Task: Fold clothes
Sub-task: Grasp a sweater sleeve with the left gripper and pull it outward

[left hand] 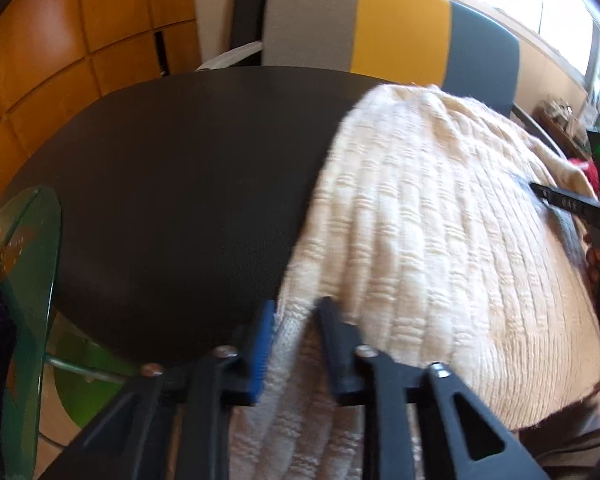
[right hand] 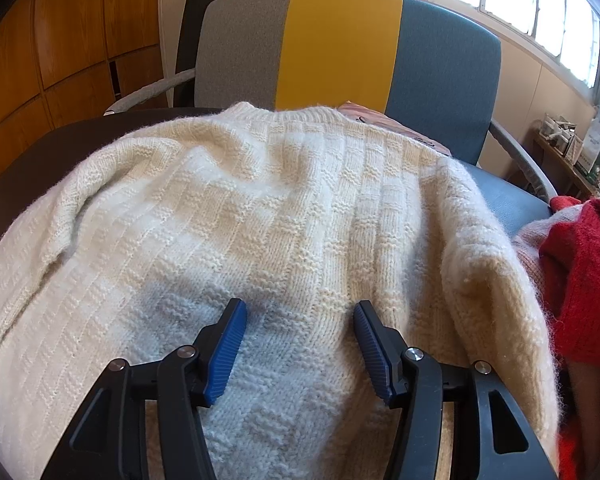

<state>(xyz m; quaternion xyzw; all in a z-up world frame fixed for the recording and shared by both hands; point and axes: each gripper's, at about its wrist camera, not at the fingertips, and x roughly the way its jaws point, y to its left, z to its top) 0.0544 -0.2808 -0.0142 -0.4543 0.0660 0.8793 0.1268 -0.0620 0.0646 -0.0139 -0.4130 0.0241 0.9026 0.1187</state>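
A cream knitted sweater (right hand: 260, 216) lies spread on the dark round table (right hand: 32, 156). In the left wrist view the sweater (left hand: 440, 216) covers the table's right half. My left gripper (left hand: 296, 316) is shut on a fold of the sweater's near left edge, with knit bunched between the jaws. My right gripper (right hand: 300, 316) is open and hovers over the sweater's lower middle, nothing between its blue pads (right hand: 224, 352). The right gripper also shows at the right edge of the left wrist view (left hand: 572, 204).
A grey, yellow and blue chair (right hand: 340, 52) stands behind the table. A red garment (right hand: 584, 276) lies in a pile at the right. A green glass side table (left hand: 24, 280) stands at the left. Bare dark tabletop (left hand: 180, 184) lies left of the sweater.
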